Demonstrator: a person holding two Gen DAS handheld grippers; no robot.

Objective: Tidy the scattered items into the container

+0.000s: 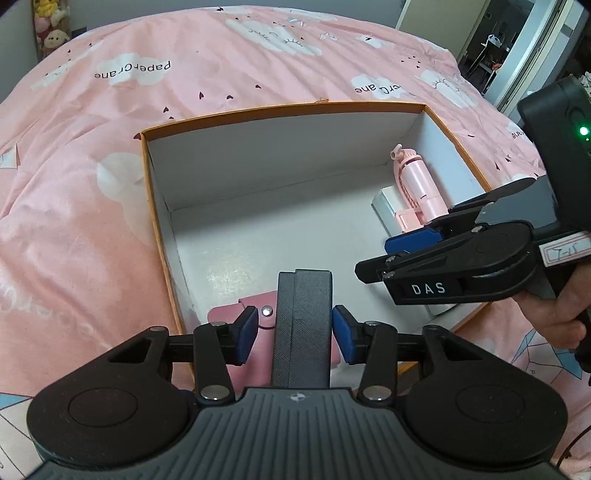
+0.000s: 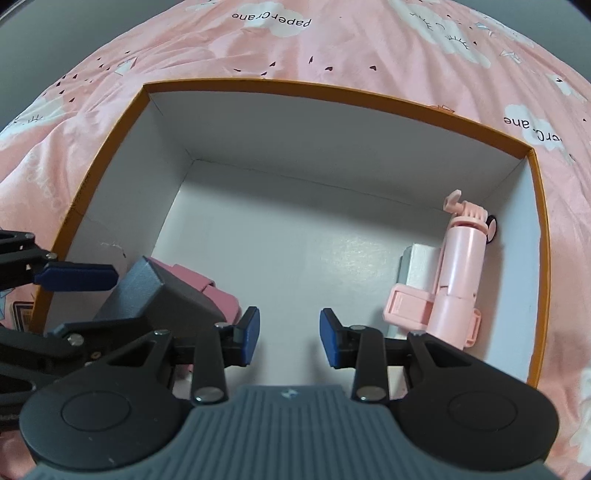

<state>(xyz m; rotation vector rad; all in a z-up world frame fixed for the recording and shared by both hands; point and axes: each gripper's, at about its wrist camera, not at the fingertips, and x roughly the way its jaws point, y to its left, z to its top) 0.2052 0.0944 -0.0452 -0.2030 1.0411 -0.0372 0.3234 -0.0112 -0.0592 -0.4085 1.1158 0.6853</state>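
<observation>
- sitting in the box (image 2: 295, 92): pink stick (image 2: 458, 273), pink case (image 1: 236, 314).
- left gripper (image 1: 295, 328) released around dark case (image 1: 303, 325).
- right gripper (image 2: 288, 336) parted, empty.

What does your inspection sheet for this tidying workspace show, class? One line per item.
Surface: pink cloud-print bedspread, wrinkled.
Job's things: orange-rimmed box on the bedspread; inside, a pink folding stick lies on a small white box at the right; a dark grey case over a pink pouch at the near left.
Clutter: nothing seen.
Tools: left tool open, the dark grey case between its pads; right tool open, empty, over the orange-rimmed box.
Cables: nothing clearly seen.
Surroundings: plush toys; doorway.
</observation>
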